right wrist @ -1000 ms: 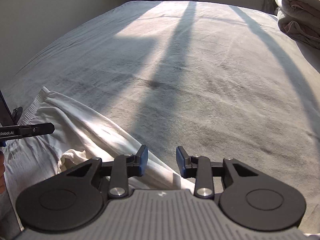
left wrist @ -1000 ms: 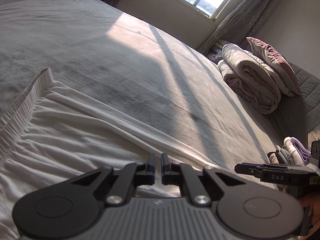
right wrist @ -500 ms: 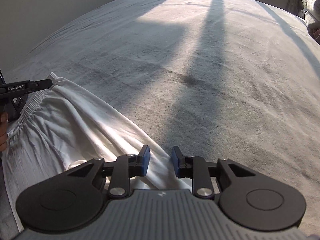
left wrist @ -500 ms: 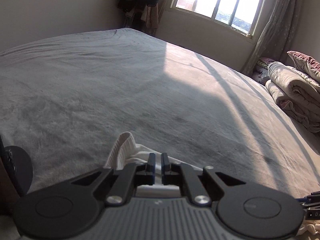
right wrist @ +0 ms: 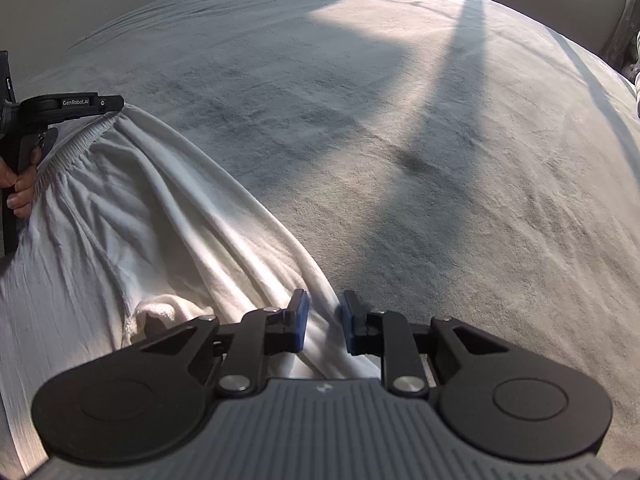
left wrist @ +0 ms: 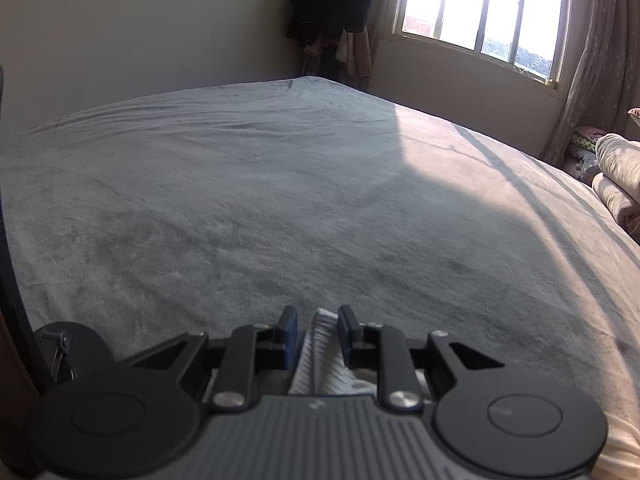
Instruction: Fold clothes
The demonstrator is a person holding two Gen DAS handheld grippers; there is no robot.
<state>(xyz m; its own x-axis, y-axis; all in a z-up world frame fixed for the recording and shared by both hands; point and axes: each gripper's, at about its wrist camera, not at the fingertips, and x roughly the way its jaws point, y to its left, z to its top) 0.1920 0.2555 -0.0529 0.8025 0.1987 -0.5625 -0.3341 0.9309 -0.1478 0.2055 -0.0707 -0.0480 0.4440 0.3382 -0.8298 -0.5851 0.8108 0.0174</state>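
White ribbed-waistband cotton garment [left wrist: 322, 354], one piece, left wrist view: its ribbed elastic corner sits between the jaws of the left gripper [left wrist: 318, 338], which are spreading apart; gaps show on both sides of the cloth, pads not pressing it. Rest of the garment is hidden under the gripper body, with a pale strip at lower right. Ahead of the jaws lies the grey plush bedspread [left wrist: 280, 208], half in shade, half sunlit. Far beyond the jaws, one barred window [left wrist: 480, 12] with a pale curtain [left wrist: 592, 60]; dark clothes hanging in the corner [left wrist: 332, 12]. Far right of the jaws, a rolled beige quilt [left wrist: 618, 176]. No containers seen.

Right wrist view: same garment [right wrist: 132, 232] spreads left of and under the jaws, flat on the bedspread [right wrist: 400, 120], with long soft ridges running diagonally and a gathered waistband at upper left. Right gripper [right wrist: 323, 322] jaws are closing, part-spread, over a rolled edge fold of the cloth; whether the pads touch it, cannot tell. Far left of the jaws, the left gripper [right wrist: 114, 103] sits at the waistband corner, with a person's hand [right wrist: 20, 184] on its handle. Two grippers, one garment.
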